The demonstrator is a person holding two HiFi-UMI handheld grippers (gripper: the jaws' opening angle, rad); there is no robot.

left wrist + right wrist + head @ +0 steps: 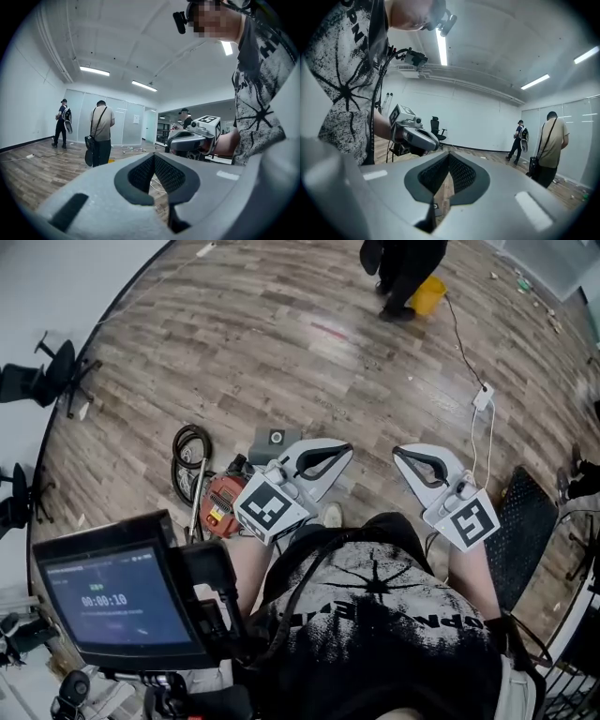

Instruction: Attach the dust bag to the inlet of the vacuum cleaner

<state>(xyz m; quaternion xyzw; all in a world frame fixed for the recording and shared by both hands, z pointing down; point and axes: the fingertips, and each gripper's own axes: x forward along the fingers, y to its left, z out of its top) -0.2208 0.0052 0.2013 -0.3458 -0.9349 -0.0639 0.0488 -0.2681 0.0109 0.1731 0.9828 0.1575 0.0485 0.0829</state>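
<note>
In the head view a red vacuum cleaner (223,502) lies on the wood floor, partly hidden behind my left gripper's marker cube. A coiled black hose (190,451) lies beside it. A flat grey piece with a round hole (274,439), maybe the dust bag, rests just beyond it. My left gripper (345,450) is held level in front of my torso, shut with nothing in it. My right gripper (399,454) faces it, also shut and empty. Each one shows in the other's view: the right gripper (190,139) and the left gripper (415,133). My own jaws meet in both gripper views (153,157) (449,157).
A person (403,268) stands by a yellow object (427,296) at the far end. A white power strip (483,397) with its cable lies to the right, near a black mat (520,521). Office chairs (52,376) stand at the left wall. A screen (117,601) sits at lower left.
</note>
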